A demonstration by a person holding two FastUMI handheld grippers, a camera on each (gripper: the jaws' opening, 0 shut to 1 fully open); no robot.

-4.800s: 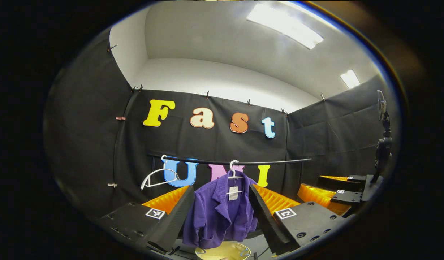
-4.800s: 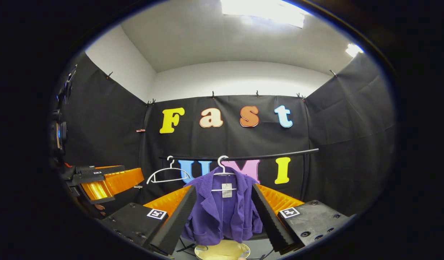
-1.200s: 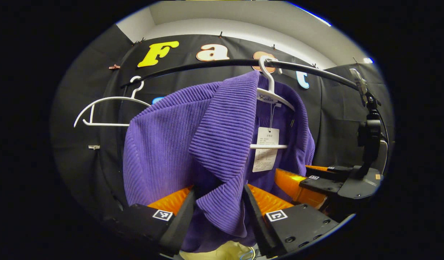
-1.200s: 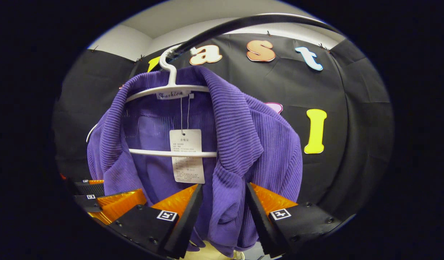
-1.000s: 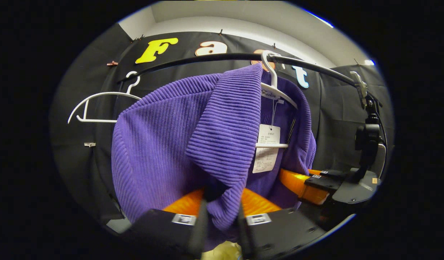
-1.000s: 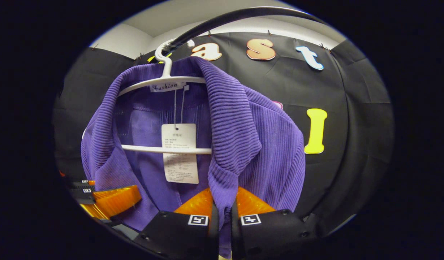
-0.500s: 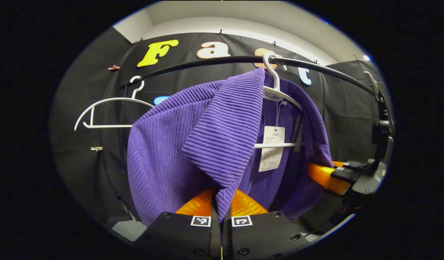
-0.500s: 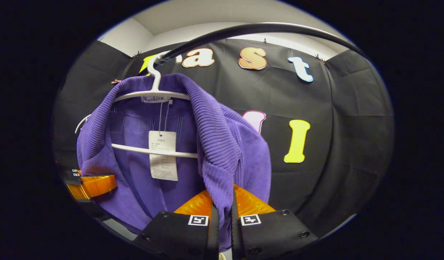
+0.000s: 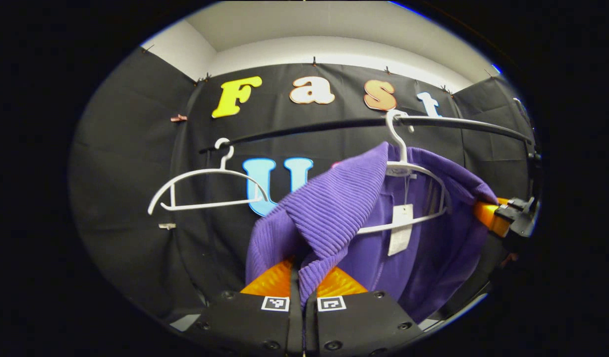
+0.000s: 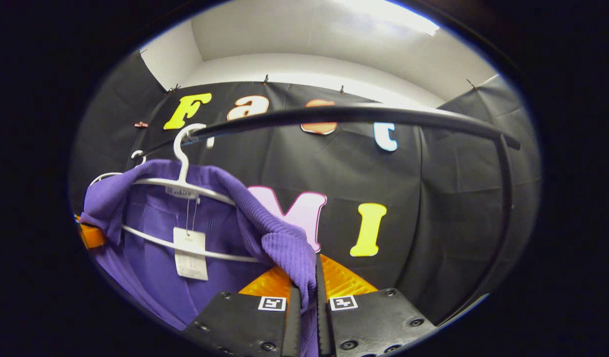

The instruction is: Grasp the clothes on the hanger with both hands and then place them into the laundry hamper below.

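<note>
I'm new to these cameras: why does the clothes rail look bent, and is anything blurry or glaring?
Fisheye distortion: the rail bows gently in the left gripper view and arches strongly in the right gripper view. A ceiling light glares at the top there. The purple jacket is sharp, ribbing clear.

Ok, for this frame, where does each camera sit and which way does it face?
Left gripper view: rides the left tool, looks forward and upward at the purple jacket, white hanger and black rail; its closed fingers pinch a lapel.
Right gripper view: rides the right tool, aimed likewise; its fingers pinch the other lapel.
Shared: jacket, hanger, rail, paper tag.
</note>
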